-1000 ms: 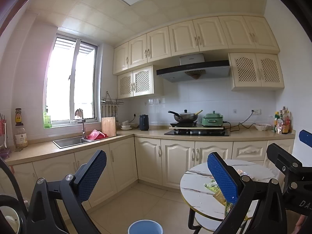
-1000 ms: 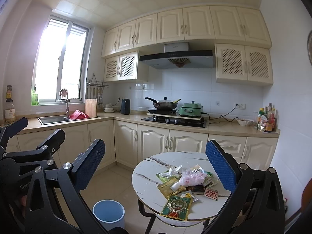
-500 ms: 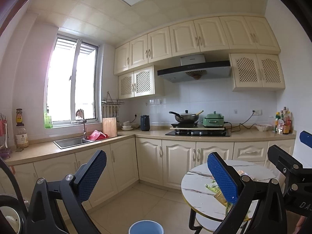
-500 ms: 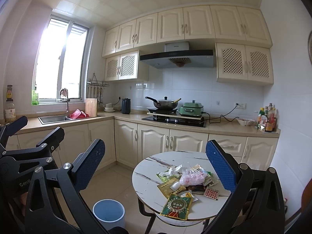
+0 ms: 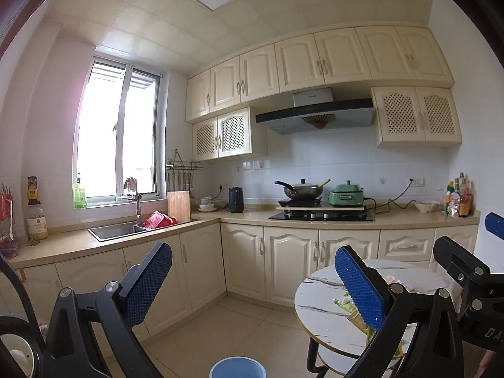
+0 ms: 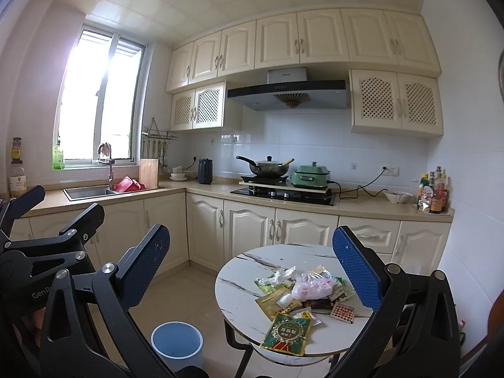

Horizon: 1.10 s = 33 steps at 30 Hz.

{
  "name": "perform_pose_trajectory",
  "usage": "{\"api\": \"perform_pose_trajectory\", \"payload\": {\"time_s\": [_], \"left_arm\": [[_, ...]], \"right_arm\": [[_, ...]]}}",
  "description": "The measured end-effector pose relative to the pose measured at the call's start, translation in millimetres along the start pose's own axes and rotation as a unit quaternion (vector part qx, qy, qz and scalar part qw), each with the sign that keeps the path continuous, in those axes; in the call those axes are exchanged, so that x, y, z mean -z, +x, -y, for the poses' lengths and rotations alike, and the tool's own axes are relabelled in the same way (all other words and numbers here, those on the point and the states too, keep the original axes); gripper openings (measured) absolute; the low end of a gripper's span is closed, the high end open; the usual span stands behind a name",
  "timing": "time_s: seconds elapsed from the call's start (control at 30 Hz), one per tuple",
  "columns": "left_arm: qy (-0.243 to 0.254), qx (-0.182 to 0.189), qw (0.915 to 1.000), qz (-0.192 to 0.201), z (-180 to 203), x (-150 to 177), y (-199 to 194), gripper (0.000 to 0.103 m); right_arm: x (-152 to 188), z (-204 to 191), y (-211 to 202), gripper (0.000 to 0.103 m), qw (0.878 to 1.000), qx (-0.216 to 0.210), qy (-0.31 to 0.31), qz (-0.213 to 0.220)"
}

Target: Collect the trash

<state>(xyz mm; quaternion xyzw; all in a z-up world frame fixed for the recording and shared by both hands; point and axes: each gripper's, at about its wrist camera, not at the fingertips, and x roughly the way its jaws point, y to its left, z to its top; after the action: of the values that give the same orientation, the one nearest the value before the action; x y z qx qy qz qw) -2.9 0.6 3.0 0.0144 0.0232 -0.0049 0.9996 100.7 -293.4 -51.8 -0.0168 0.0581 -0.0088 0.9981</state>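
Note:
A pile of trash (image 6: 307,289) lies on a round white marble table (image 6: 239,283): a green packet (image 6: 288,330) at the near edge, a pink plastic bag (image 6: 310,286), wrappers and crumpled paper. A blue bin (image 6: 177,343) stands on the floor left of the table; its rim also shows in the left wrist view (image 5: 237,368). My right gripper (image 6: 252,271) is open and empty, held back from the table. My left gripper (image 5: 253,283) is open and empty, left of the table (image 5: 318,299). The left gripper also shows at the right wrist view's left edge.
Cream cabinets (image 6: 252,223) and a beige counter run along the back and left walls. The counter holds a sink (image 6: 88,191), a wok on a hob (image 6: 267,165), a green cooker (image 6: 310,174), a kettle (image 6: 205,167) and bottles (image 6: 433,192). The floor is beige tile.
Both views have shifted very slightly; the grippers stay open and nothing on the table has moved.

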Motion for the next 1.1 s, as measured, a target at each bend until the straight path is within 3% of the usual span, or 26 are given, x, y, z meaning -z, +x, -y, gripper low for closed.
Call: {"api": "perform_pose_trajectory", "payload": {"time_s": [1.1], "left_arm": [[0.004,-0.001,1.0,-0.004,0.2,2.3,3.1,0.102]], "right_arm": [[8.6,-1.1,3.5,0.103,1.0,-0.004,0.005,-0.004]]}}
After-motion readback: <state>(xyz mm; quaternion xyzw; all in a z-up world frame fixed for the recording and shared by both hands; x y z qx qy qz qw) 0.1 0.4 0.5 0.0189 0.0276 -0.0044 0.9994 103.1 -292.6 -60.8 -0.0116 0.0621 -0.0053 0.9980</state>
